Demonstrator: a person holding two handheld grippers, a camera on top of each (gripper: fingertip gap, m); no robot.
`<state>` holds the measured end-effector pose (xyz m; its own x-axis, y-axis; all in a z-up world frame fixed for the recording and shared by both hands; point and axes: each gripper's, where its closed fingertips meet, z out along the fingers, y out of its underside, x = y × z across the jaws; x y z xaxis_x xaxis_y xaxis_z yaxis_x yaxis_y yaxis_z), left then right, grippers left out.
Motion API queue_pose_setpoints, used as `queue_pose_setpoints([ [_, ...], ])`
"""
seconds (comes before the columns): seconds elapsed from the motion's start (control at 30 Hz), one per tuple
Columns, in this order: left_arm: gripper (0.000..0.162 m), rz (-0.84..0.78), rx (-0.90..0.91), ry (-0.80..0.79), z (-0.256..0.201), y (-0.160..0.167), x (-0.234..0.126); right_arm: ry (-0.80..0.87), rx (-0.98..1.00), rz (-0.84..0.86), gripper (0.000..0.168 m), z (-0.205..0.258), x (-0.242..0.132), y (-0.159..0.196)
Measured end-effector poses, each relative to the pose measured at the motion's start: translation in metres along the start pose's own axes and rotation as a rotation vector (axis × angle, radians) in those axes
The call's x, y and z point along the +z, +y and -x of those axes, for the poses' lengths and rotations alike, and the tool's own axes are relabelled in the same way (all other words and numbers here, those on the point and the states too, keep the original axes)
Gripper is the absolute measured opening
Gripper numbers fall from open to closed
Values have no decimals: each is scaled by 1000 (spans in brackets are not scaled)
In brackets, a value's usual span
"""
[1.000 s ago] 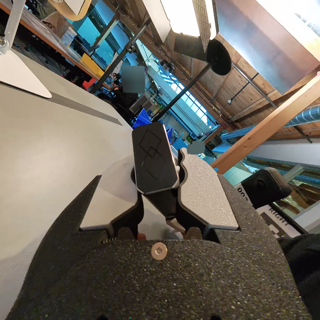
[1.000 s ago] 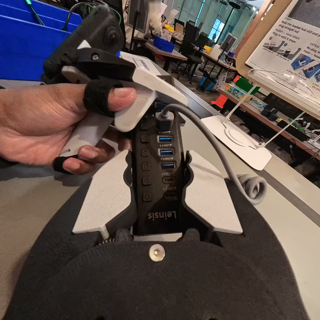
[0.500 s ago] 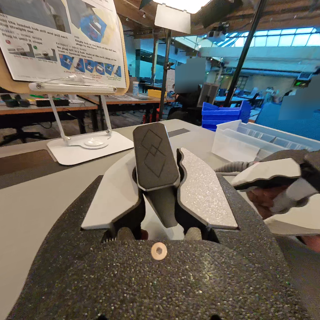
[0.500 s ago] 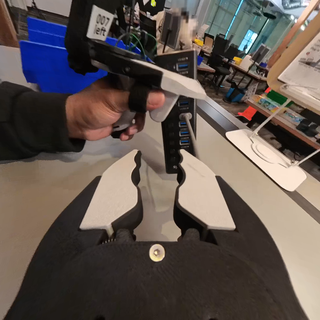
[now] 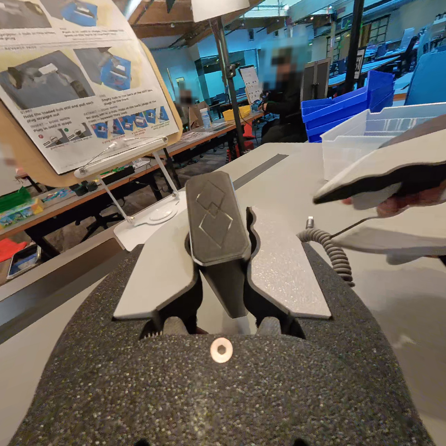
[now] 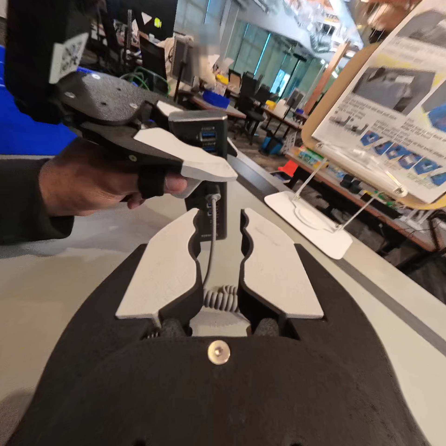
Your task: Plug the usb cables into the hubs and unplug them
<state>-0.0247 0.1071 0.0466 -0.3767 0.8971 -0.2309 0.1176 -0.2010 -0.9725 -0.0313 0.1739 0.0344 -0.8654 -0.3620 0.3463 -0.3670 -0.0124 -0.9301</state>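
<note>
My left gripper (image 5: 217, 231) is shut on a black USB hub (image 5: 214, 212), whose patterned back faces the camera. In the right wrist view the hub (image 6: 212, 135) stands upright over the table, held by the left gripper (image 6: 229, 166) in a person's hand (image 6: 96, 183). A grey USB cable (image 6: 210, 253) is plugged into a port on the hub's front, and its coiled part (image 6: 220, 299) lies between my right fingers. My right gripper (image 6: 219, 213) is open and empty, just in front of the hub. The cable's free plug (image 5: 309, 220) lies on the table.
A document stand with an instruction sheet (image 6: 386, 108) sits on a white base (image 6: 309, 224) at the table's far edge. A clear plastic tray (image 5: 362, 135) and stacked blue bins (image 5: 350, 108) stand beyond the right gripper (image 5: 325, 219). A dark strip (image 6: 398, 313) crosses the grey table.
My right gripper let go of the hub's lower end and drew back toward me. My left gripper swung the hub from tilted back to upright.
</note>
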Motion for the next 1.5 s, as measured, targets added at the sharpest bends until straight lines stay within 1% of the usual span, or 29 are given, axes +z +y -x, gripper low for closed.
queue_pose_setpoints([
  [0.03, 38, -5, 15, 12, -6, -2, 1, -36, 38, 23, 28, 3, 5, 8],
  [0.07, 38, -12, 30, 29, -12, -3, 2, -73, 73, 46, 23, 7, 9, 15],
  [0.13, 38, -32, 49, 66, -25, -6, 3, -83, 116, 100, 23, 5, 14, 29],
  [0.27, 38, -40, 54, 120, -44, -5, 7, -83, 94, 110, 24, 2, 15, 34],
  [0.37, 38, -30, 55, 130, -50, -1, 11, -81, 38, 162, 12, 5, 16, 42],
  [0.43, 38, -25, 64, 126, -49, 0, 11, -74, 18, 185, 7, 5, 16, 45],
  [0.5, 38, -21, 97, 111, -47, 0, 11, -84, 25, 198, 3, 6, 15, 46],
  [0.67, 38, -47, 149, 118, -50, -6, 7, -101, -6, 191, 1, 6, 8, 41],
  [0.77, 37, -52, 199, 95, -52, -10, 9, -106, 83, 174, 1, -1, 5, 38],
  [0.8, 37, -48, 166, 104, -51, -9, 9, -87, 43, 170, 1, 0, 4, 38],
  [0.83, 37, -49, 125, 123, -51, -8, 8, -64, -41, 166, 0, 3, 4, 37],
  [0.87, 37, -43, 110, 140, -52, -6, 8, -44, -119, 171, 1, 4, 3, 38],
  [0.9, 37, -37, 130, 140, -54, -4, 8, -46, -147, 181, 1, 3, 3, 41],
  [0.93, 36, -30, 158, 126, -55, -3, 9, -46, -129, 185, 1, -1, 3, 43],
  [1.0, 36, -30, 137, 114, -53, -4, 13, -53, -7, 186, 1, -6, 3, 43],
  [1.03, 36, -38, 95, 129, -51, -5, 13, -35, -19, 182, 1, -5, 3, 40],
  [1.07, 36, -51, 66, 153, -51, -6, 10, -28, -78, 170, 1, -1, 3, 37],
  [1.1, 36, -43, 78, 155, -51, -4, 8, -31, -113, 169, 1, -1, 2, 37],
  [1.17, 36, -33, 122, 125, -51, -4, 10, -51, -24, 184, 1, -3, 3, 40],
  [1.2, 35, -41, 93, 138, -50, -6, 9, -37, -40, 175, 1, 0, 3, 38],
  [1.23, 36, -52, 65, 162, -50, -7, 7, -25, -107, 162, 1, 3, 2, 35],
  [1.27, 36, -40, 75, 140, -47, -4, 7, -25, -140, 160, 1, 1, 1, 36],
  [1.3, 35, -6, 113, 33, -29, 2, 6, 18, -107, 166, 1, -15, -4, 38],
  [1.33, 35, 8, 110, -32, -5, 5, 1, 73, -14, 163, 1, -37, -11, 39],
  [1.37, 34, -25, -8, -65, 18, 3, -7, 64, 80, 120, 0, -48, -19, 35],
  [1.4, 34, -69, -98, -78, 36, -1, -15, 20, 78, 63, 1, -42, -24, 26],
  [1.47, 34, -50, -101, -109, 48, 2, -18, -29, -13, 49, 1, -17, -22, 20],
  [1.5, 34, -36, -91, -103, 47, 4, -16, -55, 11, 49, 1, -10, -19, 17],
])
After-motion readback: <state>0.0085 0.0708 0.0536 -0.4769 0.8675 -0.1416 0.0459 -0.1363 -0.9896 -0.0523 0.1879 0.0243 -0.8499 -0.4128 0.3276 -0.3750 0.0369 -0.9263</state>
